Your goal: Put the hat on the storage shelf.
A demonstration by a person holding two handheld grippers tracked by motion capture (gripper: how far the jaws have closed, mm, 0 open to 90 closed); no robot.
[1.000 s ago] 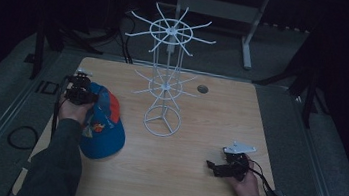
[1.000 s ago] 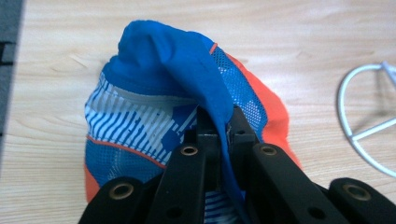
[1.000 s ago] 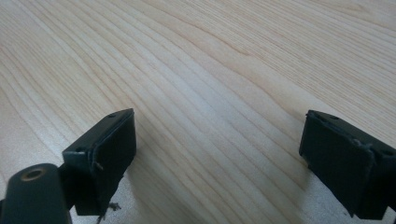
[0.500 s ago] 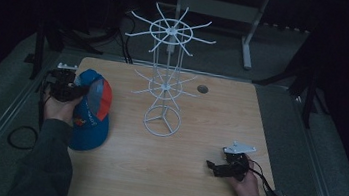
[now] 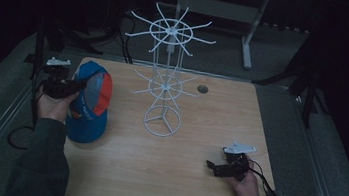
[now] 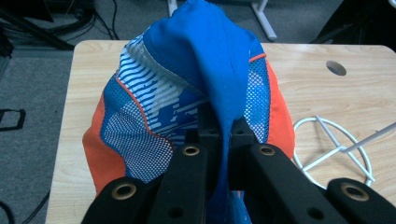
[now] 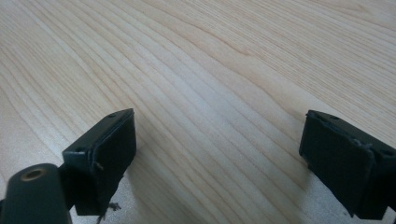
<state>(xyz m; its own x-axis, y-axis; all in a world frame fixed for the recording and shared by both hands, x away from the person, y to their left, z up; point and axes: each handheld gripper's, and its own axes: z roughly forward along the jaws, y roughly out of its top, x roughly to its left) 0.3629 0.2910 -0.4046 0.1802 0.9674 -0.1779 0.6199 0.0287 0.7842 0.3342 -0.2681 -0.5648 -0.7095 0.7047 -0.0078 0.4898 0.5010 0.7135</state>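
One pale wooden table (image 5: 118, 171), dark room

A blue fabric cap (image 5: 90, 98) with orange side panels and white mesh hangs lifted. Its lower edge sits near the table's left edge.

Staying very dim in the high view, darkness swallowing everything beyond the table (image 5: 192, 181). Turning bright and evenly lit in both gripper views; blurring the near jaws toward 6 o'clock, casting soft shadows onto the wood, showing mild sheen around 12 o'clock.
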